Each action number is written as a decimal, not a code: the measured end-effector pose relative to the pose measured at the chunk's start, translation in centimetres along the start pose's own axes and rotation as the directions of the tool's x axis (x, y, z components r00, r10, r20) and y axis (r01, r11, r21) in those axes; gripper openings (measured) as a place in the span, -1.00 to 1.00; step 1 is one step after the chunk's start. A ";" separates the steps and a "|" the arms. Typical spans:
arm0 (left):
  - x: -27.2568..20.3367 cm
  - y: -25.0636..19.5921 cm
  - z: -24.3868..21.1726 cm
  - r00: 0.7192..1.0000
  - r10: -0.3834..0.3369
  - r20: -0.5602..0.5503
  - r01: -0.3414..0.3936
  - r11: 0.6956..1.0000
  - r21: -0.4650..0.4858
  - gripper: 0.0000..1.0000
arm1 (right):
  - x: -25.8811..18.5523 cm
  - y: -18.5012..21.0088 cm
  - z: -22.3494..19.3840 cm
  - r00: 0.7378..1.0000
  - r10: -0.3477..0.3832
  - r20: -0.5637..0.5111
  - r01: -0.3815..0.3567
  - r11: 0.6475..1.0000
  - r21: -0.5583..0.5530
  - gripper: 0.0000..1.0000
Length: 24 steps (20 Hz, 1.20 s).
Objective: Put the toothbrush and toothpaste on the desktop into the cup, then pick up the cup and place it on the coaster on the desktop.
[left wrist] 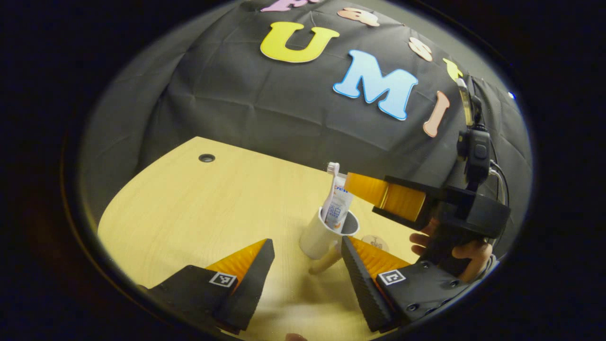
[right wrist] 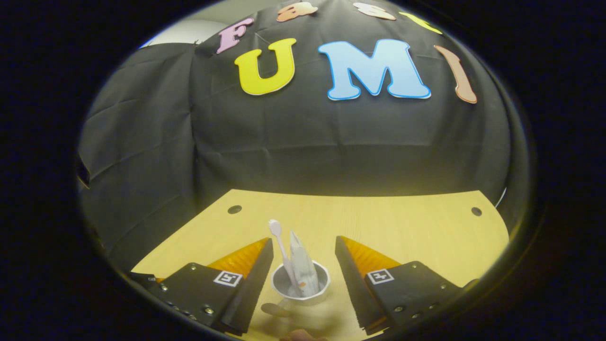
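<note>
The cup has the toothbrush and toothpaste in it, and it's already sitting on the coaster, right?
Not quite. The toothbrush and toothpaste are in the cup, but the cup stands on the bare desktop. In the left gripper view the coaster lies beside the cup, not under it.

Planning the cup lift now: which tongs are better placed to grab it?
Right. The right tongs hang open directly above the white plastic cup, fingers either side; the left tongs sit beside it, lower.

Pale wooden desktop (right wrist: 402,222) with round cable holes, creased black cloth wall (right wrist: 307,142) behind, dim light
</note>
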State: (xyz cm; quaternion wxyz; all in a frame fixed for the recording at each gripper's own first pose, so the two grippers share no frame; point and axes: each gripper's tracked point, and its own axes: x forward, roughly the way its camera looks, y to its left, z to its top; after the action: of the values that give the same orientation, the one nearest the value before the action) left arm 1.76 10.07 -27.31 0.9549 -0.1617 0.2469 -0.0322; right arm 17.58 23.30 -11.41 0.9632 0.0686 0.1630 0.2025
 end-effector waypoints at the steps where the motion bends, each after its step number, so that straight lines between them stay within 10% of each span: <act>1: 0.1 -0.4 0.0 1.000 -0.006 -0.004 0.006 1.000 0.007 0.99 | -0.6 -0.2 0.4 1.000 -0.003 0.007 0.002 1.000 0.007 0.60; 11: 3.9 -4.6 -2.2 0.984 -0.049 -0.173 0.064 0.995 0.082 0.86 | -6.2 -6.4 2.7 0.995 -0.095 0.039 0.094 0.995 0.025 0.60; 24: 9.1 -2.9 -7.7 0.837 0.094 -0.539 0.013 0.982 0.190 0.93 | -8.9 -11.6 -1.0 0.984 -0.147 -0.096 0.151 0.988 0.034 0.60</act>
State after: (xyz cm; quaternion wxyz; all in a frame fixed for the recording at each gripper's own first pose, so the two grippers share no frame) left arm 6.05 3.78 -36.88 0.8564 -0.0508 0.5077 -0.0795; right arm 13.78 9.17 -12.14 0.9654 0.0665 0.2165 0.1295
